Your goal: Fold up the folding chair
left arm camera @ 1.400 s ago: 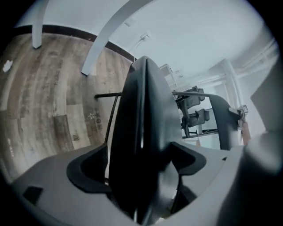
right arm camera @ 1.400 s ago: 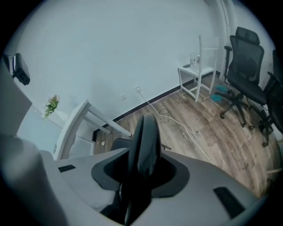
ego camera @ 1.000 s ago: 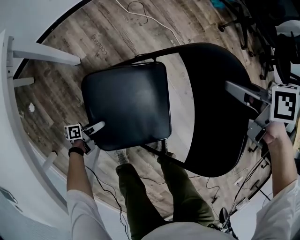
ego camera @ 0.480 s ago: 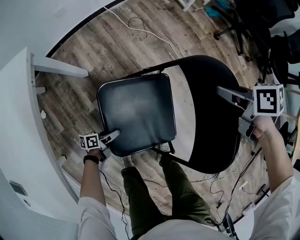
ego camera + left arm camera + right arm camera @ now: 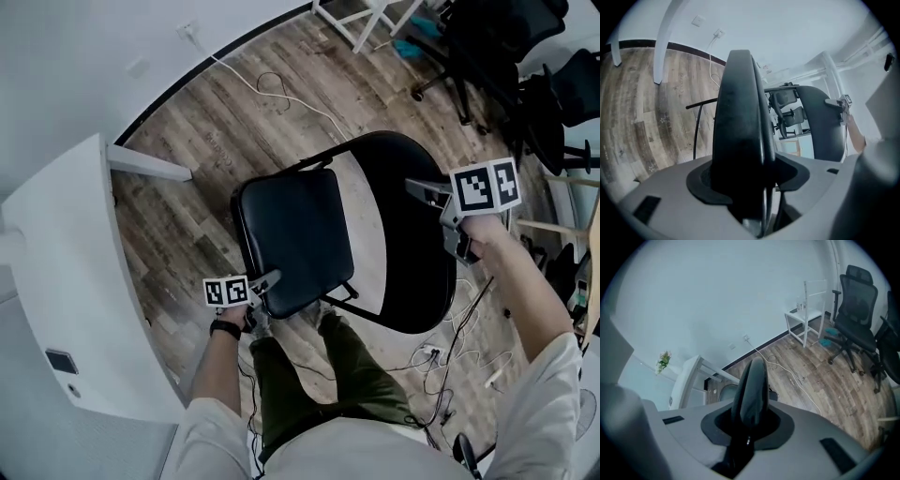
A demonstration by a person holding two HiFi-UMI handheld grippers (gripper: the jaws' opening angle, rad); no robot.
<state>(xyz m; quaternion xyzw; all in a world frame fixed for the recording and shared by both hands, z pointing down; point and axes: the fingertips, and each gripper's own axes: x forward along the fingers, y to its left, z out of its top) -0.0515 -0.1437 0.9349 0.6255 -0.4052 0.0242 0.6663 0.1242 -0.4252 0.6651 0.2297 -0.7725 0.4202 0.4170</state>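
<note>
The folding chair [image 5: 361, 291] is at frame centre over the wood floor [image 5: 187, 178]. Lower left, the left gripper [image 5: 269, 279], jaws just closed further, clamps the seat [image 5: 295, 234] by its front edge. At right, the right gripper [image 5: 417, 188] pinches the backrest [image 5: 417, 272]. Best practice: swing the seat up toward the backrest while the right grip steadies it.

Left gripper [image 5: 271, 279], right gripper [image 5: 419, 191] on chair [image 5: 295, 234]

A white table [image 5: 56, 244] and black office chairs [image 5: 487, 47] stand on wood-plank floor [image 5: 178, 187].
</note>
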